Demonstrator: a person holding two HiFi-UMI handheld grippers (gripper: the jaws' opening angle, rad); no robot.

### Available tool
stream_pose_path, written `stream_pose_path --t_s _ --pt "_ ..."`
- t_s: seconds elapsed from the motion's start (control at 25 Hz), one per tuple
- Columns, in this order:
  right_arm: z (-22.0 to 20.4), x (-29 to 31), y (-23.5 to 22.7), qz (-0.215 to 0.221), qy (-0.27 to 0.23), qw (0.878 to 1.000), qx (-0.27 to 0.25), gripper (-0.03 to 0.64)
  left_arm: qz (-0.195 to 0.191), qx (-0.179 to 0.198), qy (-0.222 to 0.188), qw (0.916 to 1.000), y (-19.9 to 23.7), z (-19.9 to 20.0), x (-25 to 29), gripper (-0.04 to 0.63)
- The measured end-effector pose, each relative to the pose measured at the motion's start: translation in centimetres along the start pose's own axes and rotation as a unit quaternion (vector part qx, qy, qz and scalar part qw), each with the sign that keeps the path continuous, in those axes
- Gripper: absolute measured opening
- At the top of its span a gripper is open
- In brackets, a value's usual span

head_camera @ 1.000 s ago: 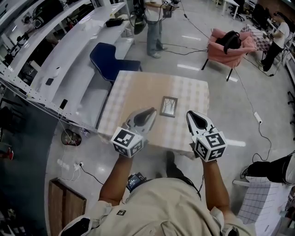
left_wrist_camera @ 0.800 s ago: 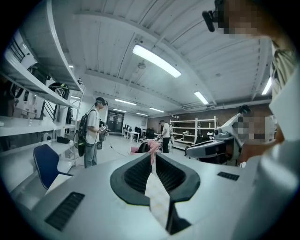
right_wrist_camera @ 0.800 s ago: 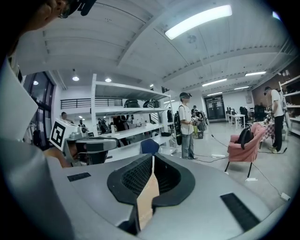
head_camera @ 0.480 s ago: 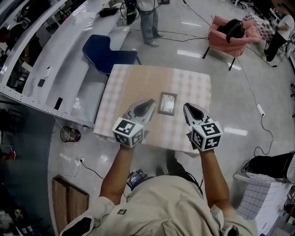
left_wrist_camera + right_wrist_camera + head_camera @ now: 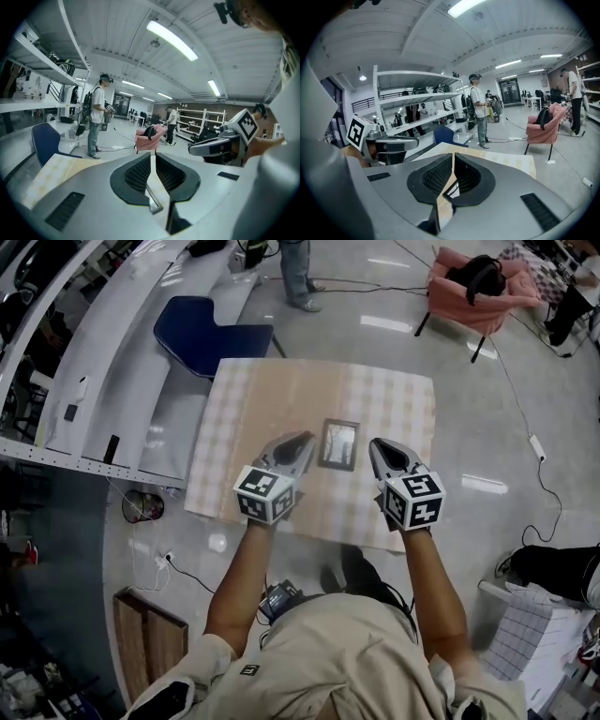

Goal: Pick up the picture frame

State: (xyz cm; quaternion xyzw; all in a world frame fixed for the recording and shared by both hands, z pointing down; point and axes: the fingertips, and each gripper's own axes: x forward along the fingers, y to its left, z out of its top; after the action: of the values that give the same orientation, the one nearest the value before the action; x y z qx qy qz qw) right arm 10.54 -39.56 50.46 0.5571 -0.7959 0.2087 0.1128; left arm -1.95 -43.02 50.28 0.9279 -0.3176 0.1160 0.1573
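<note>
A small dark picture frame lies flat on the checked table, near its front edge. My left gripper hovers just left of the frame, and its jaws are shut and empty. On the frame's other side, my right gripper is also shut on nothing. In the left gripper view the left gripper shows a corner of the frame below its jaws. The right gripper view shows the frame the same way. Neither gripper touches the frame.
A blue chair stands at the table's far left corner beside a long white bench. A pink armchair sits far right. A person stands beyond the table. Cables cross the floor.
Both grippers have edged forward over the table's front edge and now flank the frame more closely. Both jaws stay shut.
</note>
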Motion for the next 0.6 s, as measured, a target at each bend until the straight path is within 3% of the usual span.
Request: stream_pose_path --t_s 0.6 --pt "-5.8 7.4 -4.0 -0.003 0.059 0.997 0.041 0.029 0.001 -0.039 0.071 0.9967 4.0 -6.6 6.8 0.041"
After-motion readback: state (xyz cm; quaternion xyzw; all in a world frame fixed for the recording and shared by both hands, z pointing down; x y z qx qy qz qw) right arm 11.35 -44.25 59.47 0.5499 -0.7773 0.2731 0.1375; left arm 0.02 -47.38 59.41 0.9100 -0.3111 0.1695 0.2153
